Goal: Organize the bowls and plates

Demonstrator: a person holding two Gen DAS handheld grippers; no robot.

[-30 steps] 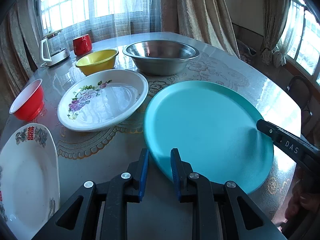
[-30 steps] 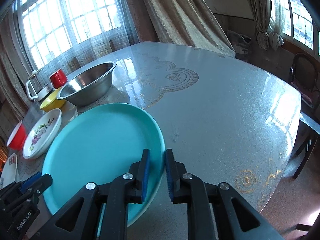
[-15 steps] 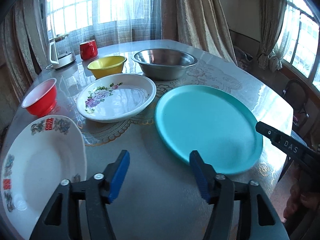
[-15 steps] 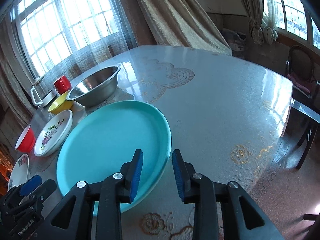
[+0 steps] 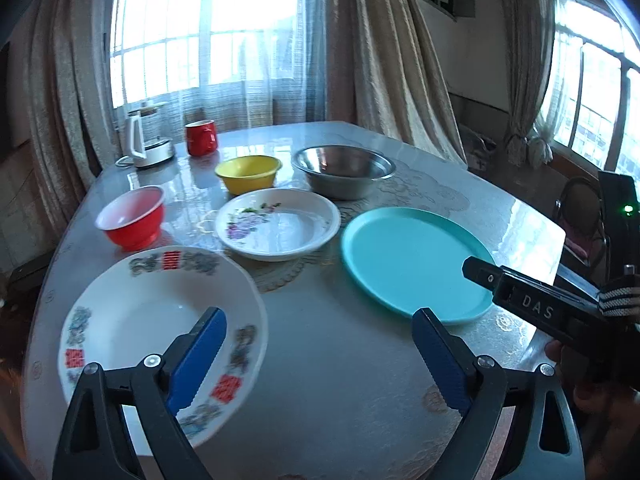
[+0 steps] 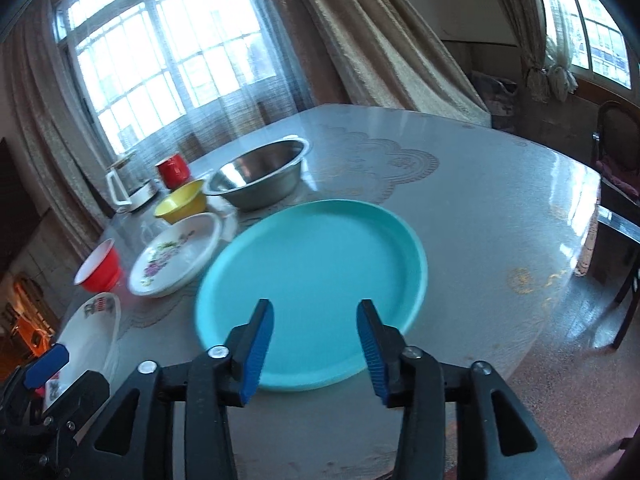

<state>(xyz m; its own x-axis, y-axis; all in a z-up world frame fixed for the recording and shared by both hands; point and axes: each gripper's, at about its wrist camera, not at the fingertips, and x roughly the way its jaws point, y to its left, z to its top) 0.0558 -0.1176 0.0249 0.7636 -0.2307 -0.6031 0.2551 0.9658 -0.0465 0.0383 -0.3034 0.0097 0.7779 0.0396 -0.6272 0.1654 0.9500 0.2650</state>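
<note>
Both grippers' jaws just spread, empty, above teal plate (image 6: 312, 268) beside floral plate (image 5: 280, 222) and steel bowl (image 5: 344, 170)

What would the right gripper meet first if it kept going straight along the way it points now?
Probably the teal plate. The right gripper is open with nothing between its pads, its jaws having just been opening, and it points down over the plate's near rim. Depth is hard to judge; it might meet the table just before the rim.

The right gripper (image 6: 316, 344), its jaws just opened with nothing gripped, hangs over the near rim of the teal plate (image 6: 316, 256) lying flat on the counter (image 6: 500, 208).
</note>
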